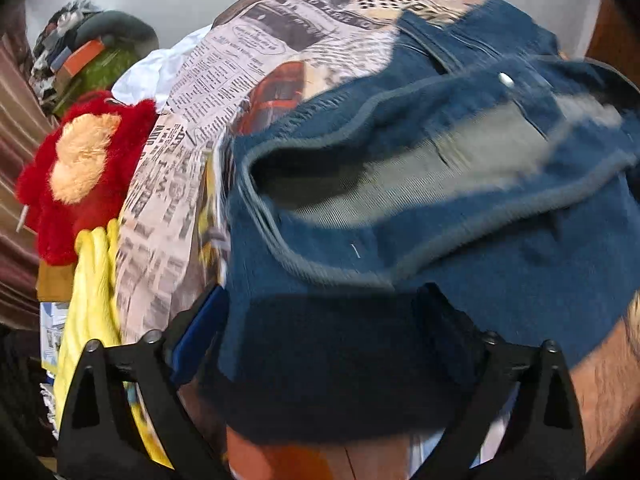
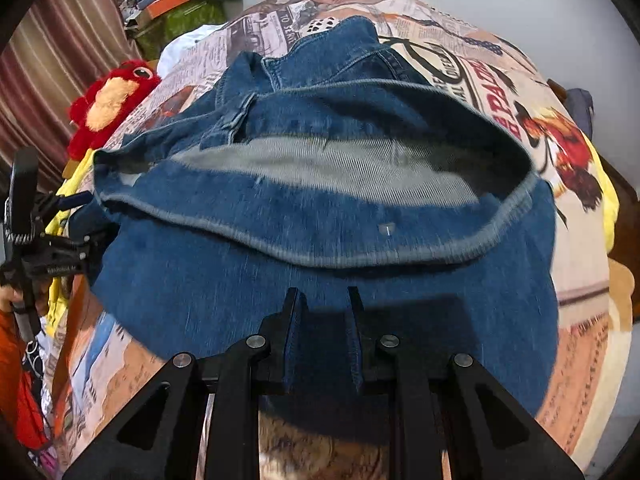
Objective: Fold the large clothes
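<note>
A bed covered in a newspaper-print sheet (image 2: 472, 76) fills both views, with a blue denim garment (image 2: 320, 216) lying across its middle.

At the far left, a striped curtain (image 2: 60, 52) hangs beside the bed. In front of it sits a pile of odds and ends with a green bag (image 2: 188, 20) and an orange box (image 2: 168, 2). A red plush toy (image 1: 80, 168) with a pale patch rests at the left edge of the bed, beside a white cloth (image 1: 152, 72), and a yellow cloth (image 1: 92, 288) hangs just below the toy.

Moving toward the middle, the left gripper (image 1: 320, 344) has its claw spread wide. The near hem of the denim lies between its fingers, but the pads do not press on it. From the right wrist view this same gripper shows at the garment's left corner, with part of a hand on its handle.

The denim garment lies open-ended toward the cameras, its pale grey inner side (image 2: 332, 168) showing through a gaping edge. A small pale snap (image 1: 505, 79) shows on it.

The right gripper (image 2: 322, 320) has its claw narrow, pinching the near hem of the denim between its fingers.

At the right, the sheet shows a rooster print (image 2: 564, 148), and a bare forearm (image 1: 600, 380) shows in the left wrist view's lower right corner.
</note>
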